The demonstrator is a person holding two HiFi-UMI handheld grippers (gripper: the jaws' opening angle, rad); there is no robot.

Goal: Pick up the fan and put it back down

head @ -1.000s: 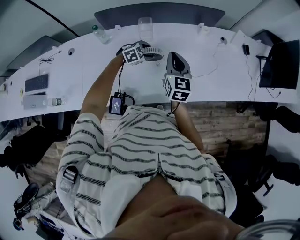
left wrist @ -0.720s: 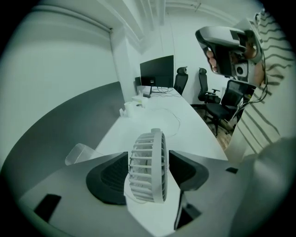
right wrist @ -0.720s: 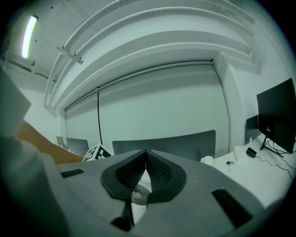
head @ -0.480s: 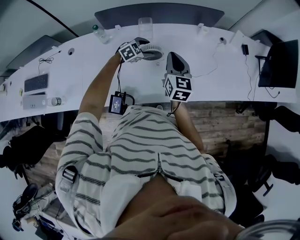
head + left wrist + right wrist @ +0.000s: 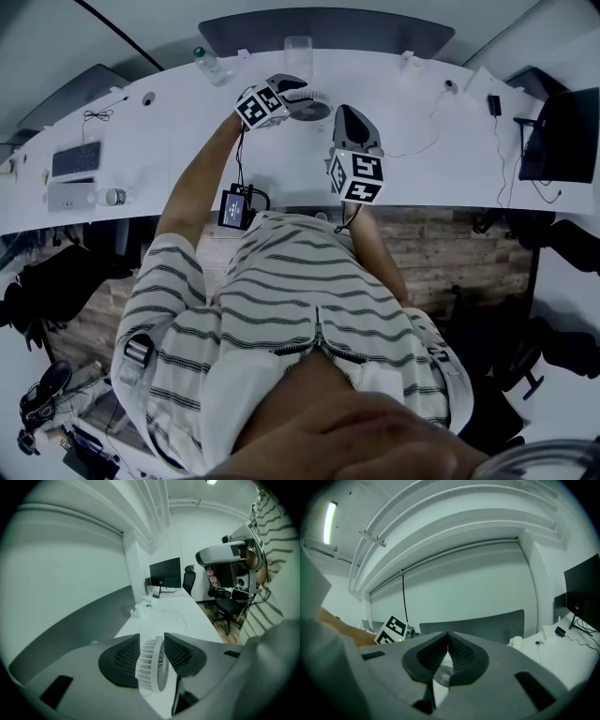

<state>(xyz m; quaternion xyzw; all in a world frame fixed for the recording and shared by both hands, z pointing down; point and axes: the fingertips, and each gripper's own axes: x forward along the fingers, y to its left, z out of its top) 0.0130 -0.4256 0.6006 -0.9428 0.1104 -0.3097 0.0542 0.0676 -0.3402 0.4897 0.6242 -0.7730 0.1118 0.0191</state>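
A small round white fan (image 5: 311, 103) is at the far middle of the white desk (image 5: 187, 141). My left gripper (image 5: 281, 94) reaches to it from the left. In the left gripper view the fan's grille (image 5: 152, 670) stands edge-on between the two dark pads (image 5: 122, 660), which press on its two sides. These jaws have just been closing, with the fan between them. My right gripper (image 5: 352, 120) hangs just right of the fan, shut with nothing held. Through the slit under its closed tips, part of the fan (image 5: 442, 674) shows.
A bottle (image 5: 208, 64) and a clear cup (image 5: 298, 52) stand at the desk's far edge before a grey partition (image 5: 323, 26). A keyboard (image 5: 75, 159) lies far left. A cable (image 5: 422, 141) runs right toward a monitor (image 5: 562, 131). An office chair (image 5: 225, 604) stands beside the desk.
My left gripper has risen and tilted a little, its jaws now closed onto the fan. The right gripper has stayed where it was.
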